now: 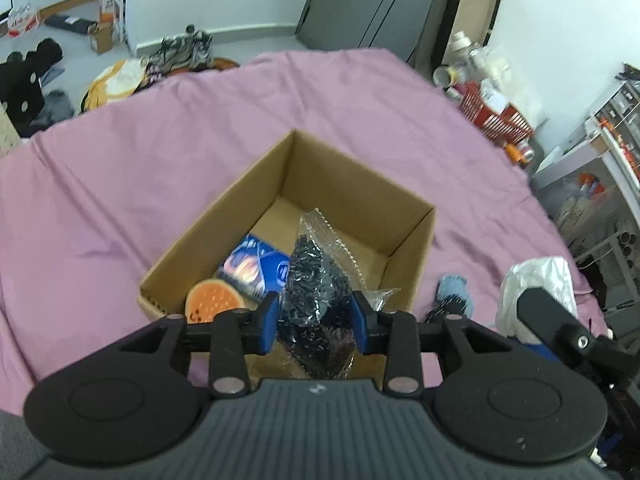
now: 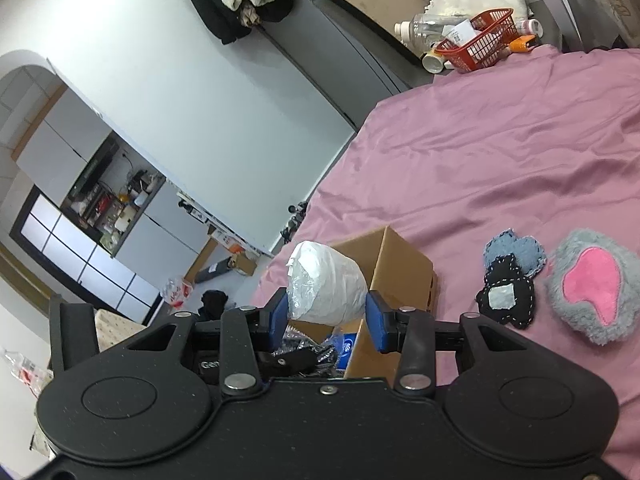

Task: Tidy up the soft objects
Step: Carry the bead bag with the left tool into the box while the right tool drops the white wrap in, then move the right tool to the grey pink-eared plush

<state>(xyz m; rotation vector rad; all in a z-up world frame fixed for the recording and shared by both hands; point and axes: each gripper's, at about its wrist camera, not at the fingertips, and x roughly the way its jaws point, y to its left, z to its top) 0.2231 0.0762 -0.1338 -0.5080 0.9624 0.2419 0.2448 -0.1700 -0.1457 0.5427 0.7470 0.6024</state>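
An open cardboard box (image 1: 362,184) sits on the pink bedspread (image 1: 120,168). Inside lie a blue packet (image 1: 256,266) and an orange round piece (image 1: 214,300). My left gripper (image 1: 316,318) is shut on a clear bag of black bits (image 1: 318,292), held over the box's near side. My right gripper (image 2: 330,314) is shut on a white plastic-wrapped bundle (image 2: 326,286) above the box (image 2: 404,266); that bundle also shows in the left wrist view (image 1: 536,292). On the bedspread (image 2: 500,152) lie a blue fabric patch (image 2: 516,254), a black patch (image 2: 506,300) and a grey-and-pink furry pad (image 2: 592,284).
A red basket (image 2: 478,42) with bottles stands past the bed's far edge. Shoes and clutter (image 1: 184,50) lie on the floor beyond the bed. Shelving (image 1: 600,160) stands to the right.
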